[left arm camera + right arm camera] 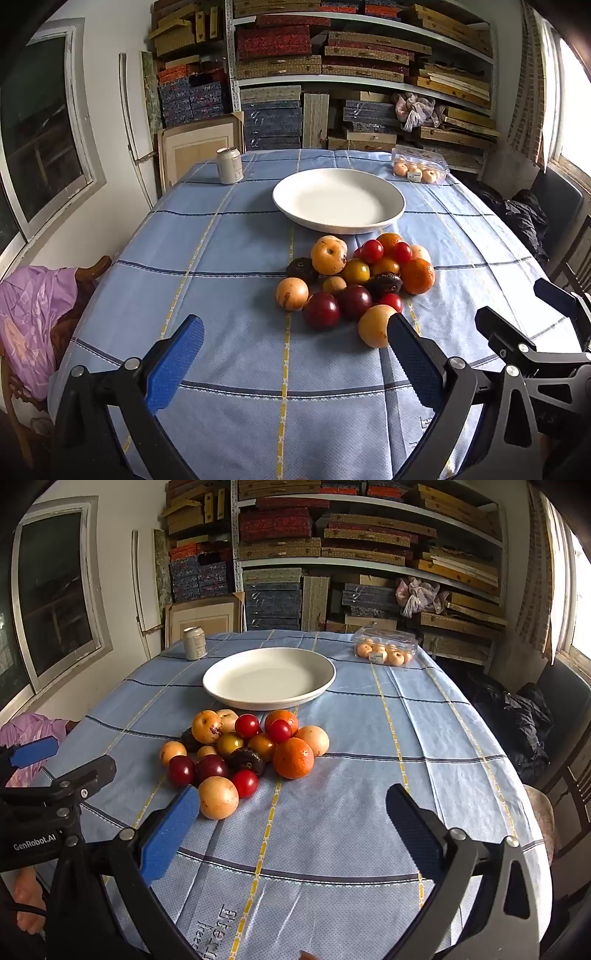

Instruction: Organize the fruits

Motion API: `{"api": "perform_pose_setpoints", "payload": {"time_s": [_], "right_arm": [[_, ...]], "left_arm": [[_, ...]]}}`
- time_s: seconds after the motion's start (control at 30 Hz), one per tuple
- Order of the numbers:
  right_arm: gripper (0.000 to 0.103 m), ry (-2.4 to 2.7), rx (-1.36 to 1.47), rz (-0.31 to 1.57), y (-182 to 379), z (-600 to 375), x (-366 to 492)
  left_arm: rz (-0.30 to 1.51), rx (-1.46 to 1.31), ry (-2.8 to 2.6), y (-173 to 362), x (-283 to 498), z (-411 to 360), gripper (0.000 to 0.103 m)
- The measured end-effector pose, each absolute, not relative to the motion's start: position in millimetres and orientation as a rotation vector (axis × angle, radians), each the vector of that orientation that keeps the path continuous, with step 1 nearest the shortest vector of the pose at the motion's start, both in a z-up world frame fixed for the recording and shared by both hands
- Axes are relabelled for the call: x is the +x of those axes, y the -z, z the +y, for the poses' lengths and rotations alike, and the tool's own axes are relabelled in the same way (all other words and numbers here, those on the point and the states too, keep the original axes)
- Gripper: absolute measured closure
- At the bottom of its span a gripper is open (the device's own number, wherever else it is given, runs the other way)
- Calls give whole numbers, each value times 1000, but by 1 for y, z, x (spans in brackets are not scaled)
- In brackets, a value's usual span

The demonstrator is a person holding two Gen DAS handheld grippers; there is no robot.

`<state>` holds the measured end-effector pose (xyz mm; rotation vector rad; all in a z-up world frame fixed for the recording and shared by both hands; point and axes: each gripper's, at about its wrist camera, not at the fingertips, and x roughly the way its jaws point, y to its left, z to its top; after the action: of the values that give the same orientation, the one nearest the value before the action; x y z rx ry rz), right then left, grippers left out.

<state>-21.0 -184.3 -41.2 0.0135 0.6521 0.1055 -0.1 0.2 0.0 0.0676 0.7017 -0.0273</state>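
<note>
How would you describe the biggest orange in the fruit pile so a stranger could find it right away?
Start at the white plate in the middle of the blue checked tablecloth; the fruit pile lies just in front of it. The orange sits on the pile's right edge. It is the largest deep-orange fruit, with dimpled skin, unlike the smooth red tomatoes and pale yellow fruits beside it.

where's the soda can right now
The soda can stands upright near the table's far left corner in both wrist views, left of and beyond the white plate, apart from the fruit pile.
</note>
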Motion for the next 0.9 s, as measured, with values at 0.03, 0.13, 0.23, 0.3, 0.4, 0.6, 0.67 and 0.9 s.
{"api": "perform_pose_setpoints", "payload": {"time_s": [0.03, 0.13, 0.23, 0.3, 0.4, 0.6, 0.67, 0.9], "right_arm": [[4, -106, 14, 652, 41, -184, -21], [4, -107, 15, 652, 41, -184, -21], [4, -110, 18, 652, 40, -185, -21], [4, -106, 15, 651, 41, -184, -21], [4, -108, 15, 653, 41, -183, -21], [4, -107, 18, 651, 41, -185, -20], [4, -107, 19, 651, 40, -185, -21], [4, -107, 19, 651, 41, -184, -20]], "left_arm": [[705, 67, 28, 0, 0, 0, 3], [706, 65, 28, 0, 0, 0, 3], [707, 62, 29, 0, 0, 0, 3], [709, 63, 29, 0, 0, 0, 3], [713, 61, 31, 2, 0, -5, 3], [715, 62, 33, 4, 2, -5, 3], [716, 62, 33, 4, 2, -6, 3], [717, 64, 33, 4, 2, -6, 3]]}}
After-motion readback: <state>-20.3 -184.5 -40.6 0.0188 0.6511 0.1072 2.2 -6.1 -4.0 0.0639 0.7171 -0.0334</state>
